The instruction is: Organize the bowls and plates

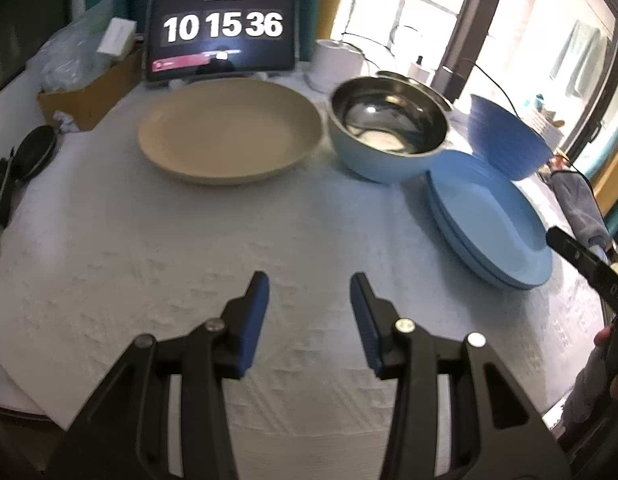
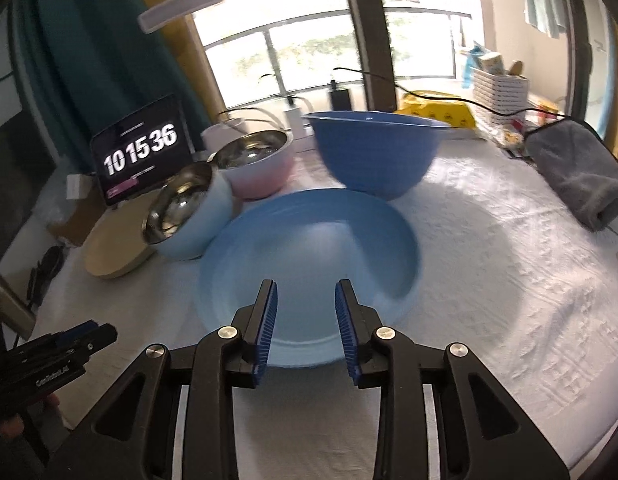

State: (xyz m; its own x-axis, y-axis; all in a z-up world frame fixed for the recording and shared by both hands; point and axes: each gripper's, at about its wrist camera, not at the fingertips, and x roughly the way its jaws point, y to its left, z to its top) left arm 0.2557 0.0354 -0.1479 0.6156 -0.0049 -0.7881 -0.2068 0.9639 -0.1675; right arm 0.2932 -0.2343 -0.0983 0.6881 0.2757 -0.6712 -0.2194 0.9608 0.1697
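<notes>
Two tongs hang over a white-clothed tabletop (image 1: 149,240), both part open with nothing between the pads. The left tongs (image 1: 309,300) hover above bare cloth, well short of the dishes. The right tongs (image 2: 305,312) sit over the near rim of the blue plates (image 2: 309,248), and whether the pads touch the rim cannot be told; no grip shows.

From the left view, the blue plates (image 1: 489,216) read as a stack of two, lying at the right. Just behind them and touching their far edge stands a steel-lined pale blue bowl (image 1: 389,136). A beige plate (image 1: 229,132) lies flat to its left, close beside it. A deep blue bowl (image 1: 505,140) stands behind the stack at the right.

The right view adds a steel-lined pink bowl (image 2: 257,168) behind the pale blue one (image 2: 185,216), which there appears tipped, leaning on the beige plate (image 2: 113,252). The deep blue bowl (image 2: 373,152) stands just past the stack's far rim.

A tablet (image 1: 223,32) showing 10 15 36 stands at the back edge. A grey towel (image 2: 577,176) lies at the right side of the tabletop. A cardboard box (image 1: 89,92) sits at the left rear.
</notes>
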